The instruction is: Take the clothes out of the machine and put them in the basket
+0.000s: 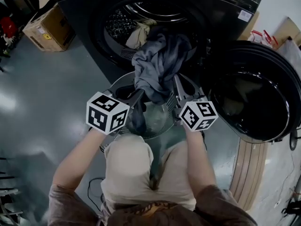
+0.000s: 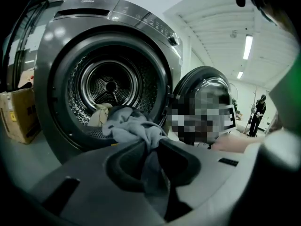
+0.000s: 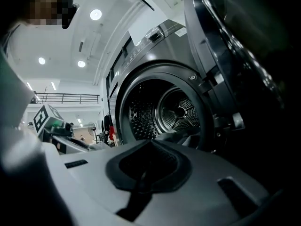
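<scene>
A grey garment hangs out of the dark washing machine's round opening and droops into the round basket in front of it. My left gripper is shut on that garment; in the left gripper view the grey cloth runs from between the jaws of the left gripper back toward the drum. A beige garment still lies in the opening. My right gripper sits just right of the hanging cloth, over the basket. The right gripper shows its jaws shut on nothing, facing the drum.
The machine's door stands swung open to the right, close beside my right gripper. A cardboard box sits on the grey floor left of the machine. The person's knees are right behind the basket. A cable lies on the floor.
</scene>
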Tool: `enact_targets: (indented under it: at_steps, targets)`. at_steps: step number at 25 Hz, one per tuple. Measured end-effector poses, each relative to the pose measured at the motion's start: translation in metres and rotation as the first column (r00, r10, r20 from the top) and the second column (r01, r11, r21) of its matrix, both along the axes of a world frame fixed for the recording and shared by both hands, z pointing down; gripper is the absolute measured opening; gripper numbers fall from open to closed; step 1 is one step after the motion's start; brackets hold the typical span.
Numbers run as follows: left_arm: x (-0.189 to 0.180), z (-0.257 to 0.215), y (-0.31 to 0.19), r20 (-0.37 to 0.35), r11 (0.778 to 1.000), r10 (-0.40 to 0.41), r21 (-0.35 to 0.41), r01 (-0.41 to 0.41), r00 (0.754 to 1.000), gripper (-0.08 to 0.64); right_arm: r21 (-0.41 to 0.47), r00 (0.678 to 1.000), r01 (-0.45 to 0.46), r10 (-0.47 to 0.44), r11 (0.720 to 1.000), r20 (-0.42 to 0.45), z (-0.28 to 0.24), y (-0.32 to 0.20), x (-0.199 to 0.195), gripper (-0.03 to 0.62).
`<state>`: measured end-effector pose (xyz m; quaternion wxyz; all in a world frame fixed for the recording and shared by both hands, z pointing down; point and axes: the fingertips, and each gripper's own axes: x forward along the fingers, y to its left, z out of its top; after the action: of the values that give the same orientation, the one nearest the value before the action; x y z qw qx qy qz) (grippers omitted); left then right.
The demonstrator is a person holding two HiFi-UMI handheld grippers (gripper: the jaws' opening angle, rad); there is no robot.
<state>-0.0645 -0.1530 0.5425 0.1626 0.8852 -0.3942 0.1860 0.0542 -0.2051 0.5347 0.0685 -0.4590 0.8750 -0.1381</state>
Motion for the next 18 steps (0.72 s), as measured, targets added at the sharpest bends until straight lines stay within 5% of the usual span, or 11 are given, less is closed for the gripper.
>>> enact_targets:
  at_steps: [4,11,18]
  targets:
    - [-0.004,0.005,-0.008,-0.004,1.0,-0.007,-0.008,0.007,1.0,0.238,-0.008,1.0,-0.001,0.0,1.0,-0.003,0.001,0.002,0.001,-0.003]
    - [0.016,0.007,-0.083,-0.027,0.998,-0.026,0.057,0.028,0.999,0.312,-0.01,1.0,-0.018,0.018,1.0,0.003,-0.004,0.006,0.005,-0.003]
    - [0.066,0.047,-0.163,0.051,0.997,-0.031,0.071,0.027,0.998,0.344,-0.003,0.999,-0.036,0.036,0.999,-0.017,-0.008,0.011,0.012,-0.003]
